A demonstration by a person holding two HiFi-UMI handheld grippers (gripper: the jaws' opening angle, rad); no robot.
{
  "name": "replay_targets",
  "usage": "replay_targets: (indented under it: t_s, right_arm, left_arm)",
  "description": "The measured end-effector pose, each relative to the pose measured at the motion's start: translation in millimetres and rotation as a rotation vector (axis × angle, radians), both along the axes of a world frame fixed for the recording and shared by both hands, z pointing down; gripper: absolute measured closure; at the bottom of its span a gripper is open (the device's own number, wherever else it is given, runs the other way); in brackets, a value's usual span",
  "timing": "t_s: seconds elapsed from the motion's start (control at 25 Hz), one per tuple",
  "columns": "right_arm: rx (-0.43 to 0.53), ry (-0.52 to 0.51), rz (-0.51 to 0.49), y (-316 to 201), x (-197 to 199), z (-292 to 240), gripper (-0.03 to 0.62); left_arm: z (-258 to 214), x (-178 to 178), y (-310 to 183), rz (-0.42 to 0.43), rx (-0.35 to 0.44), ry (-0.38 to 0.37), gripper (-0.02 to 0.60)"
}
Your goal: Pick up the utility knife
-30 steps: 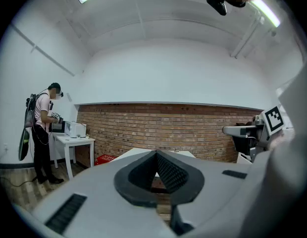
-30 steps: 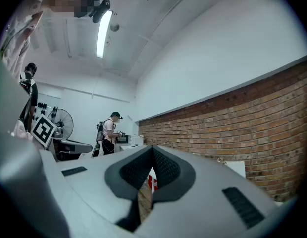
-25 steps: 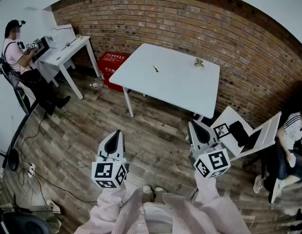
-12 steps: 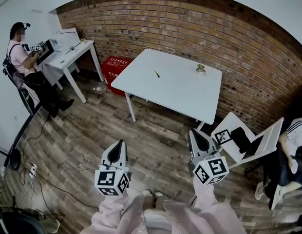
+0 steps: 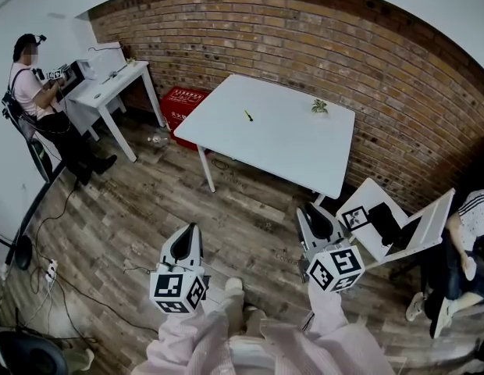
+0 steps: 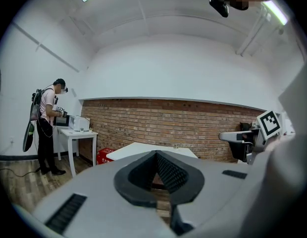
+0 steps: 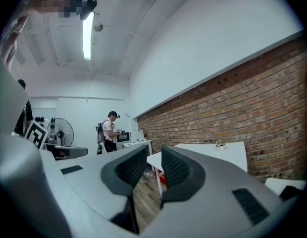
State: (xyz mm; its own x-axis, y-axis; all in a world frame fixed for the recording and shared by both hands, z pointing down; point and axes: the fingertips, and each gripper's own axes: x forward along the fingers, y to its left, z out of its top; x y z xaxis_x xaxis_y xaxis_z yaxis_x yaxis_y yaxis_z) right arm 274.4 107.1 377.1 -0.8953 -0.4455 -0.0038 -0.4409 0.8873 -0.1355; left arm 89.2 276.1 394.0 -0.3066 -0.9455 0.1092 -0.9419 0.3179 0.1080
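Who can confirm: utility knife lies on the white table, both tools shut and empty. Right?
Not quite. The right tool is open, not shut: the right gripper view shows its jaws apart, having just been opening, with nothing between them. The rest holds: the utility knife lies on the white table, and the left tool is shut and empty.

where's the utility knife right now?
Head view: the utility knife lies on the white table, left of its centre, well left of the small greenish item by the far edge.
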Motion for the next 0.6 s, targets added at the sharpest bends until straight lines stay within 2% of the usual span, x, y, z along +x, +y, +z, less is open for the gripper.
replay_targets:
  t_s: [0.28, 0.6]
  right_arm:
    - [-0.019, 0.006, -0.011, -10.5, -10.3, 4.3, 0.488]
    - [-0.044, 0.022, -0.015, -35.2, -40.9, 16.4, 0.456]
  left_arm:
    - [3.7, -9.3, -5.8, -0.016, -0.007, 0.007, 0.589]
    - [13.0, -41.2, -28.5, -0.045, -0.008, 0.022, 0.589]
